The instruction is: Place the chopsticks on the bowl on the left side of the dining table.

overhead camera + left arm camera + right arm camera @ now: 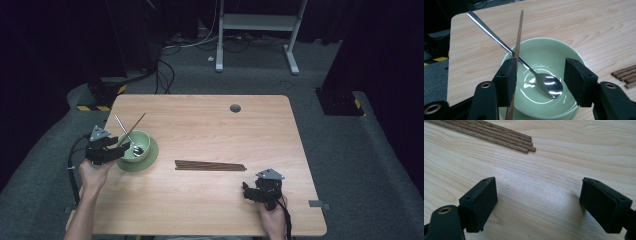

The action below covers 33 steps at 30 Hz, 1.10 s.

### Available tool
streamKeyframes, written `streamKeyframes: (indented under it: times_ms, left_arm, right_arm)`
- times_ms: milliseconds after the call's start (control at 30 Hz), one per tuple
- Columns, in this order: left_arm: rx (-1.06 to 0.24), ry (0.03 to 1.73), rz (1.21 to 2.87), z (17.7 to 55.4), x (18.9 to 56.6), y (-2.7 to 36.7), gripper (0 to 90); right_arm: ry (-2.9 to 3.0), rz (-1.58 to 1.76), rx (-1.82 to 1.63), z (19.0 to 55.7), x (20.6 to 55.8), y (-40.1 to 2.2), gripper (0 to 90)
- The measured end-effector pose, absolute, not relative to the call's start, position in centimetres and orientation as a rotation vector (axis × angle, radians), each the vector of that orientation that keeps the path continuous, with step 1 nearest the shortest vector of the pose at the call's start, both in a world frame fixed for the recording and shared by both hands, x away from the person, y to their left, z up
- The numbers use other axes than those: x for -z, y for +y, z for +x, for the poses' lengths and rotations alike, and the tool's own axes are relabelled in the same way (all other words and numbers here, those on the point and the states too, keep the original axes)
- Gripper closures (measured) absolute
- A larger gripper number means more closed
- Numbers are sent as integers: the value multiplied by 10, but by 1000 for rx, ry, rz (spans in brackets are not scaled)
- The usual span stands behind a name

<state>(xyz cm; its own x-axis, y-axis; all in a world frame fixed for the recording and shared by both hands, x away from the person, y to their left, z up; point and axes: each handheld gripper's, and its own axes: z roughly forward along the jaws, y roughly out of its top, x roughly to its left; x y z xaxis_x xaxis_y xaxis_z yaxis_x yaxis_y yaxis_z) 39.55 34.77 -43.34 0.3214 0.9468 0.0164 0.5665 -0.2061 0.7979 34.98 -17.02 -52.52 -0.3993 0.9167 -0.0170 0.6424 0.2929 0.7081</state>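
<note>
From the high view, the left gripper (118,148) sits at the left edge of the wooden table (210,200), right against a green bowl (131,138) that stands on a matching green saucer (150,159). A metal spoon (127,135) and a single wooden chopstick (133,129) lean out of the bowl, crossing above its rim. A bundle of chopsticks (210,165) lies flat mid-table, well apart from the bowl. The right gripper (246,192) rests near the front edge, just short of that bundle.

In the left gripper view, the jaws stand spread on either side of the bowl (571,52). The lone chopstick (517,45) runs along the inner face of the left pad and seems to touch it, but the other pad is well clear, so nothing is pinched. The spoon (544,82) rests with its scoop on the bowl's floor and its handle over the rim.

In the right gripper view, the jaws are wide apart over bare table (529,195), with the tips of the bundle (506,140) lying beyond them.

The chopstick looks light, stiff and thin, likely to roll or pivot in a loose pinch; a hold near its middle, across the grain, should steady it best. The glazed bowl is slippery and breakable, so it wants no knocking.
</note>
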Motion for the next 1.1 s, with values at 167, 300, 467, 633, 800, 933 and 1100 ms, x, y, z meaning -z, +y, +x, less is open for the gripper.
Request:
streamKeyframes:
  times_ms: [167,300,467,633,800,933,1100]
  left_arm:
    - [-669,1315,1873,395,432,343,424]
    - [-665,1296,1875,394,431,338,418]
    - [-667,1274,1859,392,428,332,411]
    - [-645,1257,1871,391,427,325,390]
    - [-623,1233,1878,392,424,316,359]
    - [-593,1211,1888,392,425,307,329]
    - [-574,1189,1911,394,426,297,308]
  right_arm:
    - [2145,1394,-876,350,525,-170,143]
    - [2145,1395,-876,350,525,-170,142]
    - [2145,1395,-877,350,525,-170,142]
    - [2145,1395,-876,350,525,-170,142]
    - [2145,1395,-876,350,525,-170,143]
    - [2145,1395,-877,350,525,-170,143]
    - [2145,1395,-877,350,525,-170,142]
